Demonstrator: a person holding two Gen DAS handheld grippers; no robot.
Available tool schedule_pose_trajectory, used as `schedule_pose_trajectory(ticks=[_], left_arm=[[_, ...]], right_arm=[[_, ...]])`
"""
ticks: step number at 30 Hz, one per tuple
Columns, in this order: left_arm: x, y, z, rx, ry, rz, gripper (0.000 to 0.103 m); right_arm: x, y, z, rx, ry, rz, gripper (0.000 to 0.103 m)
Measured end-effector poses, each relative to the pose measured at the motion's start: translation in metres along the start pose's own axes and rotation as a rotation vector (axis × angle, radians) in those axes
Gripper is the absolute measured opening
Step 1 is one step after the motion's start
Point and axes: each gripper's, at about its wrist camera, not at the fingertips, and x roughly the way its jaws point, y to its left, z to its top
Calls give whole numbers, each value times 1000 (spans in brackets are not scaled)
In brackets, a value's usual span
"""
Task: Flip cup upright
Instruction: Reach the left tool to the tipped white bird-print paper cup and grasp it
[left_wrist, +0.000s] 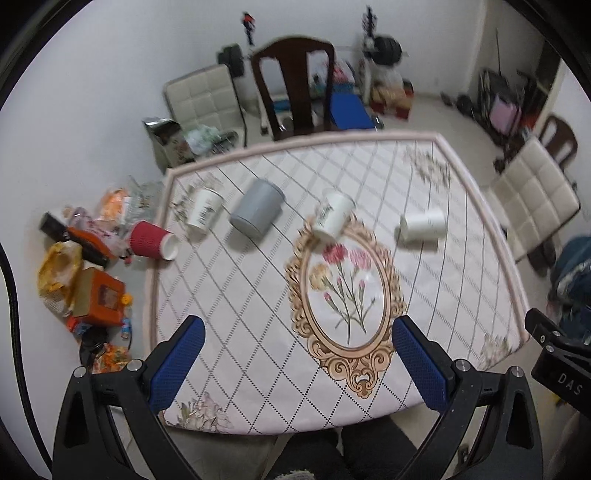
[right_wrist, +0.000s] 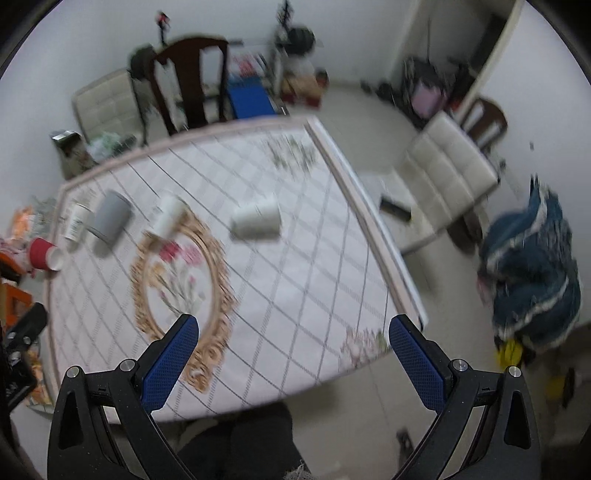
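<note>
No cup is gripped yet, so this looks like the approach: the left gripper (left_wrist: 295, 365) and right gripper (right_wrist: 291, 362) both hang over the near edge of the tabletop (left_wrist: 480, 280), jaws wide apart and empty. Five cups lie tipped along the far edge; the red cup (left_wrist: 151, 240) overhangs the left edge. Next, choose one and straddle it. Chairs (left_wrist: 295, 85) stand beyond.
</note>
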Motion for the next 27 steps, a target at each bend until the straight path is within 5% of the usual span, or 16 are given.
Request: schedule_pose_trajectory(ticks=[9, 17, 22, 27], left_arm=[[91, -56, 40, 185, 123, -9, 103], [170, -114, 85, 431, 127, 18, 103], [210, -153, 101, 617, 142, 35, 103], [236, -182, 104, 771, 158, 22, 92]], right_arm=[[132, -41, 6, 56, 223, -30, 103], [243, -79, 30, 83, 382, -46, 103], [286, -88, 44, 72, 441, -63, 103], [317, -97, 58, 72, 482, -73, 103]])
